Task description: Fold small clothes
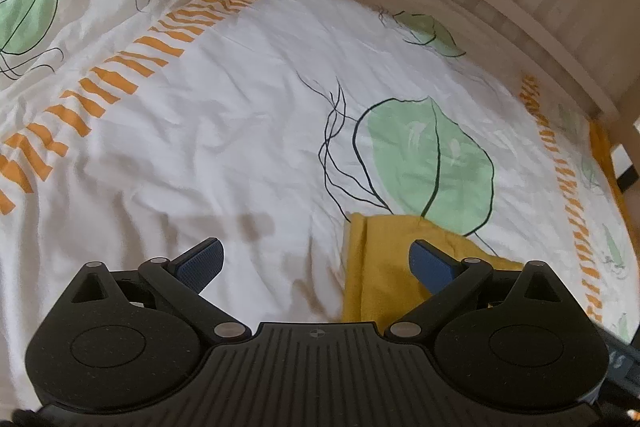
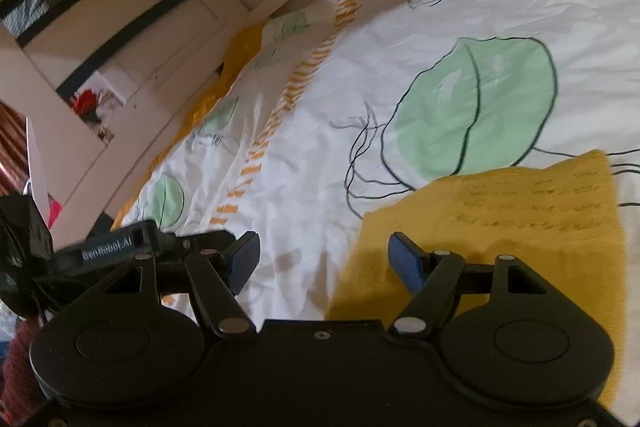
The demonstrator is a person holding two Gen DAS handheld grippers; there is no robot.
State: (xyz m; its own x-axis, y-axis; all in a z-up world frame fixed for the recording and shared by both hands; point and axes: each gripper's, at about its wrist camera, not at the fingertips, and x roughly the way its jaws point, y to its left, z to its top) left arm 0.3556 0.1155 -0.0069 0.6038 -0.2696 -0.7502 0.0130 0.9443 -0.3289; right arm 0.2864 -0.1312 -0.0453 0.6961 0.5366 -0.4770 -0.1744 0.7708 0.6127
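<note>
My left claw (image 1: 316, 263) and right claw (image 2: 324, 263) are wide open, holding nothing. The yellow cloth (image 2: 500, 211) looks soft, light and floppy; I would pinch a corner.

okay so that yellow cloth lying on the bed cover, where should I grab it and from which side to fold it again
Take the yellow cloth at its near left corner, probably. It lies flat on the bed cover with straight folded edges, and in the right wrist view that corner sits just ahead of the open right gripper. Come in low from the cloth's left side, so one finger can slide under the edge; a flat middle gives nothing to pinch.
</note>
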